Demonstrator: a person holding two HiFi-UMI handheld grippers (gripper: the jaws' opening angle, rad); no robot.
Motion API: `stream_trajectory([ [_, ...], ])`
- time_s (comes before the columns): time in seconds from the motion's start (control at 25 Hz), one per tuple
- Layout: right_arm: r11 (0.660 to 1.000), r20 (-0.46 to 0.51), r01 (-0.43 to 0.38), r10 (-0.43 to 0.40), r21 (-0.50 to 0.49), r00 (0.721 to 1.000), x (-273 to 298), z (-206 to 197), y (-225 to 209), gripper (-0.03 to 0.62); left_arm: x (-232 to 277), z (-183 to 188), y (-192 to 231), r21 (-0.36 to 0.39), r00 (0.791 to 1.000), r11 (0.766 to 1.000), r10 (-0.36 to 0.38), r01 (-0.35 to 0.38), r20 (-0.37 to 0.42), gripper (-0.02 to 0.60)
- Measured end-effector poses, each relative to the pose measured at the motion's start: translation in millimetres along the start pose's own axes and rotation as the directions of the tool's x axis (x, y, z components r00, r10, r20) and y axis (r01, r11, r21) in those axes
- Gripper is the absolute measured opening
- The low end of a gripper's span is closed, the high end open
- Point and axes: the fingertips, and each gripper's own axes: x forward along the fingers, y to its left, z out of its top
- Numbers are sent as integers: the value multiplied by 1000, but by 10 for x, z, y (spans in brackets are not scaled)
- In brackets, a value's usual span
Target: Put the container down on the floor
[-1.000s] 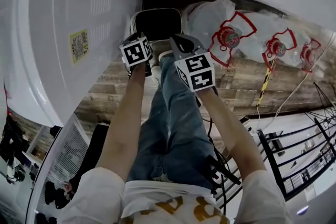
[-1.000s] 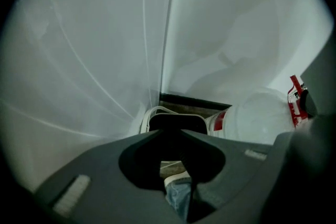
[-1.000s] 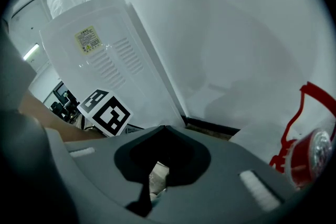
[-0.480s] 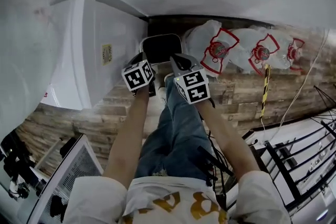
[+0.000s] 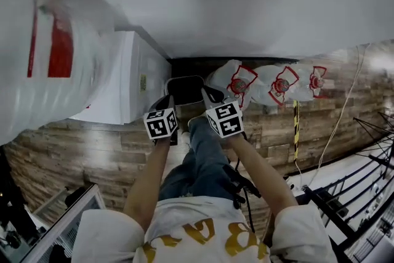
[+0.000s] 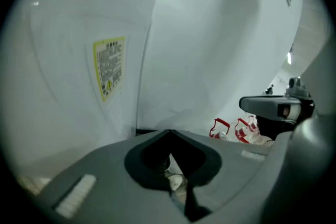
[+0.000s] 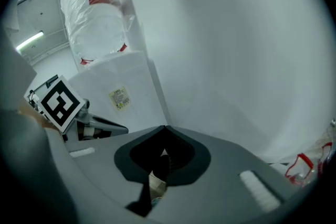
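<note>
A dark container [image 5: 184,90] with a pale rim hangs in front of the person's legs, over the wood-plank floor [image 5: 74,151]. My left gripper [image 5: 168,111] grips its near left edge and my right gripper [image 5: 210,99] its near right edge. In the left gripper view my left gripper [image 6: 170,136] has its jaws together, with a dark edge in the gap. My right gripper [image 7: 164,134] looks the same in its own view. Each gripper shows in the other's view: the right gripper [image 6: 275,107] and the left gripper's marker cube [image 7: 60,102].
A white appliance [image 5: 132,83] with a yellow label [image 6: 109,68] stands just left of the container. White bags with red print [image 5: 271,84] lie to its right along the wall. A plastic-wrapped bundle [image 5: 49,52] sits at far left, a black metal rack [image 5: 363,194] at right.
The container and both grippers have moved farther from the head camera and look smaller, lower toward the floor. Both grippers have kept their hold. More of the wall and floor now shows.
</note>
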Motion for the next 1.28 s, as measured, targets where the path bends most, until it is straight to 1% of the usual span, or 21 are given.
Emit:
stream_trajectory([
  [0.12, 1000, 33, 20, -19, -20, 999, -175, 251, 45, 26, -258, 139, -115, 16, 998, 999, -43, 43, 36, 0],
  [0.28, 998, 47, 5, -2, -70, 999, -342, 405, 191, 26, -551, 308, -309, 47, 992, 994, -100, 96, 78, 0],
  [0.36, 995, 54, 5, 1, -99, 999, -418, 481, 231, 26, -670, 422, -422, 103, 987, 988, -124, 114, 100, 0],
  [0.44, 997, 69, -10, 16, -79, 997, -506, 577, 278, 26, -804, 529, -499, 167, 983, 979, -140, 119, 116, 0],
  [0.48, 998, 81, -21, 25, -56, 996, -571, 629, 310, 26, -887, 575, -525, 185, 981, 975, -146, 121, 125, 0],
  [0.56, 999, 106, -26, 28, -24, 994, -734, 721, 367, 26, -1067, 656, -569, 186, 976, 974, -159, 130, 148, 0],
  [0.68, 1000, 139, 4, 0, -28, 990, -911, 864, 377, 26, -1261, 837, -611, 173, 966, 974, -179, 147, 185, 0],
  [0.8, 998, 179, 43, -35, -43, 983, -1041, 1032, 360, 26, -1422, 1073, -654, 223, 956, 964, -194, 144, 221, 0],
  [0.88, 997, 205, 63, -54, -38, 977, -1146, 1105, 366, 26, -1528, 1180, -680, 228, 946, 962, -208, 152, 247, 0],
  [0.96, 996, 217, 72, -61, -44, 974, -1214, 1141, 409, 26, -1630, 1242, -682, 228, 938, 962, -209, 148, 275, 0],
  [1.08, 995, 237, 89, -77, -39, 968, -1275, 1193, 485, 26, -1768, 1309, -683, 271, 929, 956, -197, 111, 314, 0],
  [1.16, 995, 256, 99, -94, -9, 962, -1364, 1207, 492, 26, -1815, 1320, -740, 272, 922, 955, -206, 117, 328, 0],
  [1.28, 995, 263, 105, -101, -1, 960, -1457, 1174, 555, 26, -1869, 1288, -793, 259, 917, 956, -220, 135, 333, 0],
])
